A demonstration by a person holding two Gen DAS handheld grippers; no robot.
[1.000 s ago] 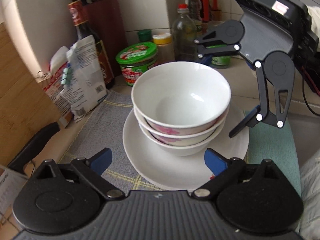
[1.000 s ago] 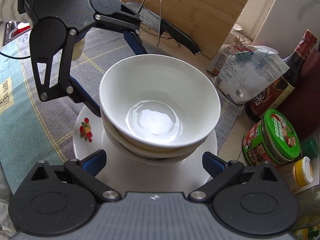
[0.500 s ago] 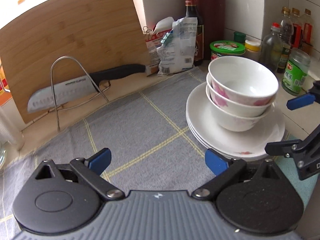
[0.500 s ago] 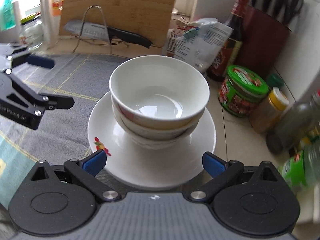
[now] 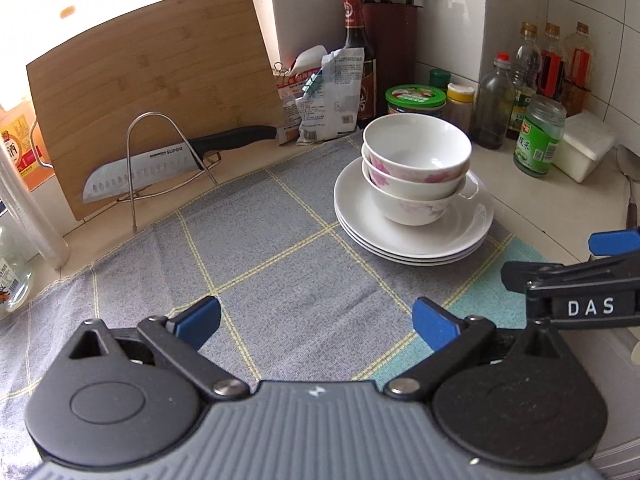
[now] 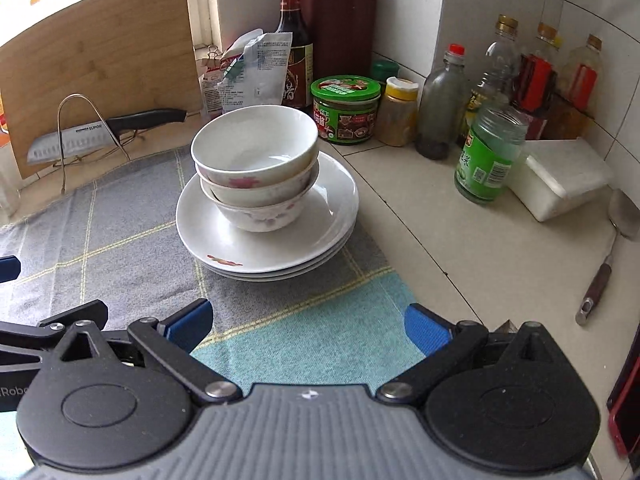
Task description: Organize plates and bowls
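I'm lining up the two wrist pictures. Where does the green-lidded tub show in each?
Left wrist: green-lidded tub upper right of centre, behind the stacked bowls.
Right wrist: green-lidded tub just above centre, right of the bowls.
Shared landmark: the dark sauce bottle left of the tub.

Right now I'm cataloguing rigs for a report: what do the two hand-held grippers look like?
Both match: the left hand-held gripper and right hand-held gripper have a ribbed grey body, two round black discs, black linkage arms with silver pivot pins, and blue finger pads. The right one's side, seen from the left camera, carries white letters "DAS". No cables, hands or sleeves show.
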